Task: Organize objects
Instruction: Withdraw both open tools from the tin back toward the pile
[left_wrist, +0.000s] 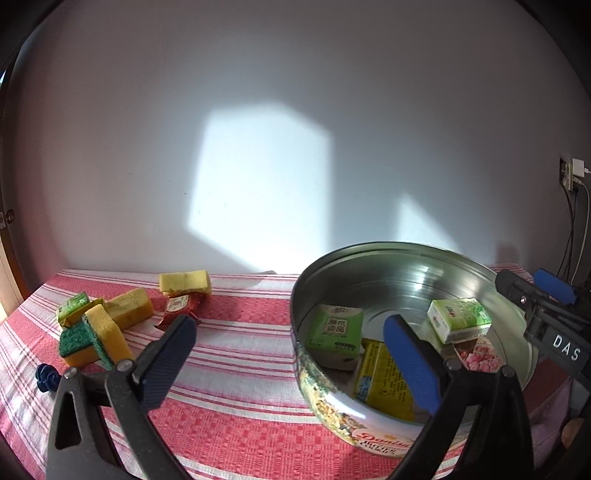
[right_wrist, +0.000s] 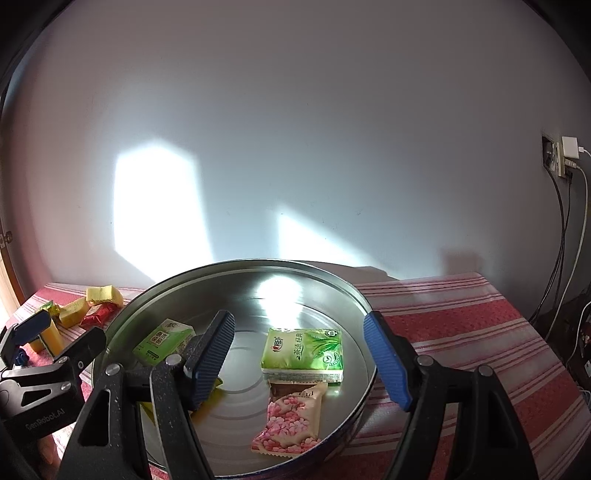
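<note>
A round metal cookie tin (left_wrist: 369, 258) (right_wrist: 236, 267) stands on the red striped cloth. Inside lie a green tissue pack (left_wrist: 460, 319) (right_wrist: 303, 350), a green carton (left_wrist: 336, 332) (right_wrist: 162, 338), a yellow packet (left_wrist: 384, 380) and a pink flowered snack packet (right_wrist: 291, 424) (left_wrist: 478, 354). My left gripper (left_wrist: 291, 362) is open and empty, its right finger over the tin's near rim. My right gripper (right_wrist: 299, 354) is open and empty above the tin. On the left of the cloth lie yellow sponges (left_wrist: 107, 332) (right_wrist: 75, 312), a red packet (left_wrist: 181, 306) (right_wrist: 99, 314) and a small green packet (left_wrist: 72, 306).
A white wall stands just behind the table. A socket with chargers and cables (right_wrist: 565, 158) is on the wall at the right. A small dark blue object (left_wrist: 46, 374) lies near the cloth's left edge. The table's right edge (right_wrist: 535, 332) drops off beside the tin.
</note>
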